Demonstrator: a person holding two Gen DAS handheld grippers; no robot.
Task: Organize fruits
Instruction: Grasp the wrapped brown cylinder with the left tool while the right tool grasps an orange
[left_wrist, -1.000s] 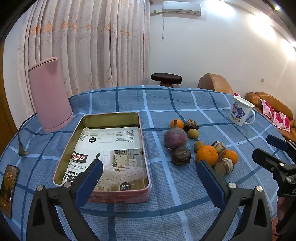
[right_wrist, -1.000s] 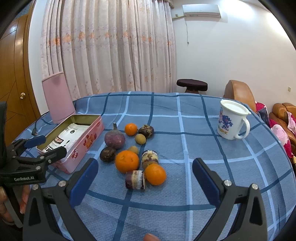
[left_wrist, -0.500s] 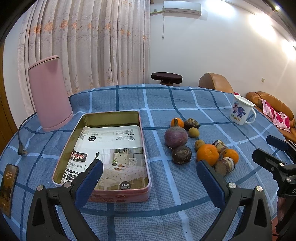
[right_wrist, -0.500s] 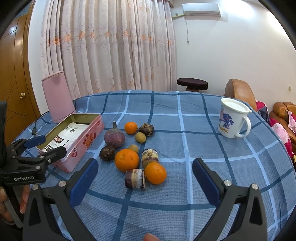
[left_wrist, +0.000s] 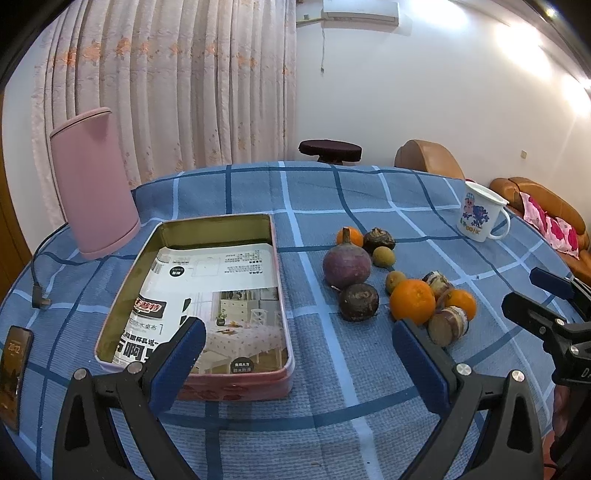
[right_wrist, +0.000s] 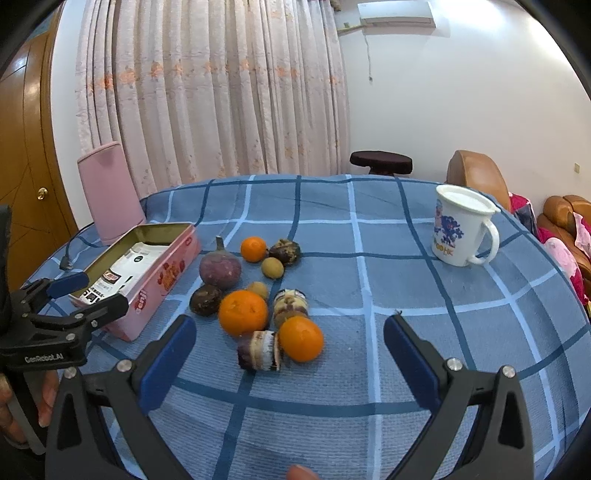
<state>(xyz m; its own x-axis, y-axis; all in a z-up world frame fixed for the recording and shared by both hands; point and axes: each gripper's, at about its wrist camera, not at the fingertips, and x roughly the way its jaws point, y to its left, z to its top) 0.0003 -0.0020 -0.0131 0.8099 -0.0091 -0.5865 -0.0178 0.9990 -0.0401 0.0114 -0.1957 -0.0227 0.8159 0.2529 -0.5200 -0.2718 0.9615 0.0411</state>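
A cluster of fruit lies mid-table: a large purple fruit (left_wrist: 347, 261), a dark round fruit (left_wrist: 358, 301), a big orange (left_wrist: 412, 300) and smaller oranges, small brown fruits and cut pieces. In the right wrist view the big orange (right_wrist: 243, 312) and a second orange (right_wrist: 300, 338) lie just ahead. An open pink tin (left_wrist: 110, 325) lined with a printed sheet sits left of the fruit. My left gripper (left_wrist: 295, 358) is open and empty, near the tin's front right corner. My right gripper (right_wrist: 290, 356) is open and empty, just short of the fruit.
A pink kettle (left_wrist: 94, 184) stands behind the tin, its cord trailing left. A white mug (right_wrist: 461, 227) stands at the right. A phone (left_wrist: 14, 369) lies at the left table edge. Curtains, a stool and sofas are beyond the blue checked tablecloth (right_wrist: 369, 221).
Both grippers have crept slightly forward toward the fruit and tin. Both stay open; nothing on the table has moved.
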